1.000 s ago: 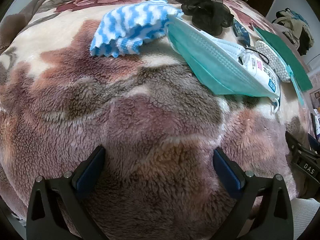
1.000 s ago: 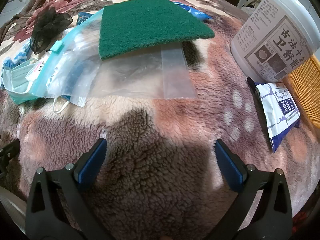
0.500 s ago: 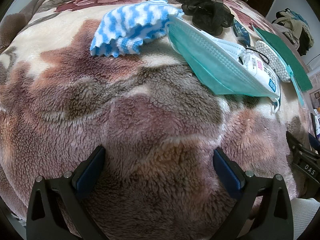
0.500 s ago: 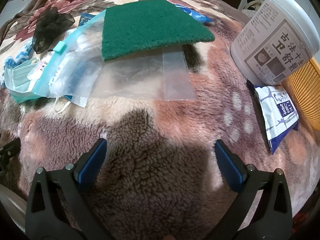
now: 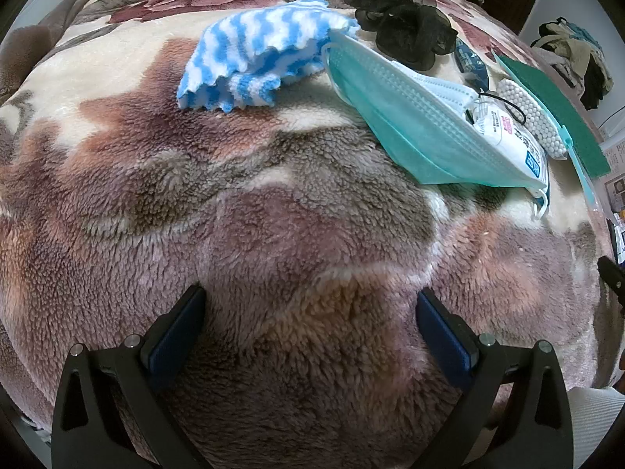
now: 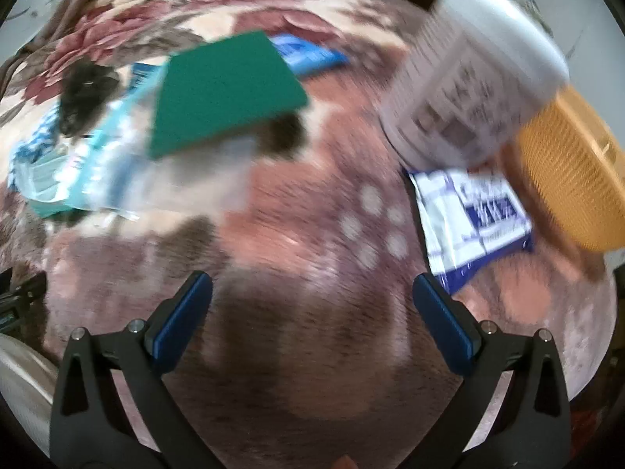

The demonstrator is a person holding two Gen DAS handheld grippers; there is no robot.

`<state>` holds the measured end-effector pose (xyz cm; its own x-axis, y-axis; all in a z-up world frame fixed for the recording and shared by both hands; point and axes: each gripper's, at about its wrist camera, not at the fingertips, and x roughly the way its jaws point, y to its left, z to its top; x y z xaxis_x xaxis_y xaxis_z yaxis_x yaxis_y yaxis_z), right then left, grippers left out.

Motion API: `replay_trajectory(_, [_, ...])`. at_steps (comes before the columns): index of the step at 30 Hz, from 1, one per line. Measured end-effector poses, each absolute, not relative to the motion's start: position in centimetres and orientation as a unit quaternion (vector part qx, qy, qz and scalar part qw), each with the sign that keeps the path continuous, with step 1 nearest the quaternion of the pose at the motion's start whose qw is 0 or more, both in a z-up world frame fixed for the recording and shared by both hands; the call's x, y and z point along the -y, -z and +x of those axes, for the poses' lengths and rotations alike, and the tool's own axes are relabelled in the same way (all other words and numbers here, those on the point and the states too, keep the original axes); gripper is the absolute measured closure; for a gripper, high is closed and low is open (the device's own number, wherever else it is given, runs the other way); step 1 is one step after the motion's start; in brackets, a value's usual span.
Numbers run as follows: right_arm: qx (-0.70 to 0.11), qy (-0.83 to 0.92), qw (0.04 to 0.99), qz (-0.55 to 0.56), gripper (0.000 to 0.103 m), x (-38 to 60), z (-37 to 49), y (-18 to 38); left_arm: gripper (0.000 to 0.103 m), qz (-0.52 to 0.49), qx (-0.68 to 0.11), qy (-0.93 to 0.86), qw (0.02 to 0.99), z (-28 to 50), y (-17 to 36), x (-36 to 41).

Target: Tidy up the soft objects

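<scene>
A blue-and-white striped cloth [image 5: 258, 66] lies on the fleece blanket ahead of my left gripper [image 5: 310, 324], which is open and empty. A teal face mask [image 5: 414, 125] overlaps a white packet [image 5: 508, 133], with a black mesh scrunchie [image 5: 402, 31] behind. In the blurred right wrist view a green scouring pad [image 6: 226, 90] rests on a clear zip bag [image 6: 117, 164]. My right gripper [image 6: 312, 312] hovers open over bare blanket. An orange basket [image 6: 570, 172] sits at the right.
A white tub with printed label [image 6: 472, 82] leans against the basket, over a blue-and-white packet [image 6: 472, 219]. A bag of cotton swabs [image 5: 531, 117] lies beside the mask. Another blue packet [image 6: 308, 52] lies behind the pad. A white sleeve [image 5: 593, 426] shows at lower right.
The right gripper has swung quickly to the right and pulled back, blurring its view; the basket and tub now sit closer to centre. The left gripper has barely moved.
</scene>
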<state>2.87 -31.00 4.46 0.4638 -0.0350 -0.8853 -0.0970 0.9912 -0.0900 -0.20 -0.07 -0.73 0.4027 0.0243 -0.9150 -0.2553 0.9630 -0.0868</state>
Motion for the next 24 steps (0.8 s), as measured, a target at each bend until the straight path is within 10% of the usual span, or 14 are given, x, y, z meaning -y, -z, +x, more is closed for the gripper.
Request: replay_trajectory(24, [-0.513, -0.059, 0.856, -0.030, 0.000, 32.0, 3.2, -1.9, 0.000, -0.107, -0.540, -0.084, 0.831, -0.2, 0.8, 0.1])
